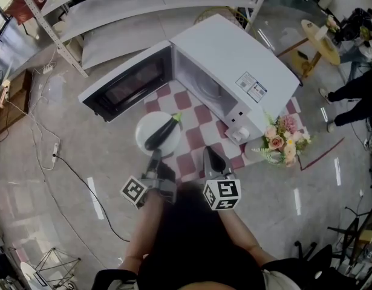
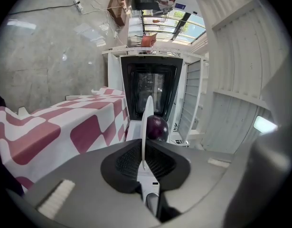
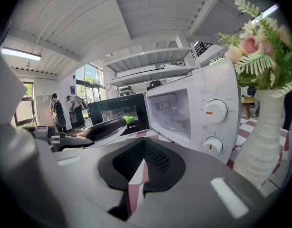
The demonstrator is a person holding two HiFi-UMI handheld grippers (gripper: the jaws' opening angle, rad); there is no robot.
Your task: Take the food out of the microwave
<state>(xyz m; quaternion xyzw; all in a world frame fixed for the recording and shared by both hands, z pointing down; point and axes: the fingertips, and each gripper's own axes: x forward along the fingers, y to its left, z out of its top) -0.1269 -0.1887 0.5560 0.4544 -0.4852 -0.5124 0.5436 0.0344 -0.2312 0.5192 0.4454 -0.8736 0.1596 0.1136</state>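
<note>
Microwave [image 1: 234,71] dominates the scene: a white box on the glossy grey floor with its door [image 1: 128,83] swung wide to the left and the cavity open. Under it and spreading toward the person lies a red-and-white checked cloth [image 1: 192,132]. At the microwave's right front corner, a white vase of pink flowers [image 1: 281,141] stands just beside the control panel, and the right gripper view shows it close by the two dials.

Now the white plate [image 1: 146,128]! It's out of the oven, over the cloth in front of the open cavity, between the door and the oven body. The left gripper [image 1: 155,157] has it by the near rim, and in the left gripper view the jaws are clamped tight on that rim, with the plate [image 2: 146,122] seen edge-on as a thin white line between the pads.

The right gripper [image 1: 213,161] sits just right of the plate, apart from it. Its jaws are pressed together, with nothing between them and only a sliver of cloth showing past them.

On the plate lies the food, a dark purple eggplant [image 1: 161,133], set diagonally with its green stem pointing toward the oven.
</note>
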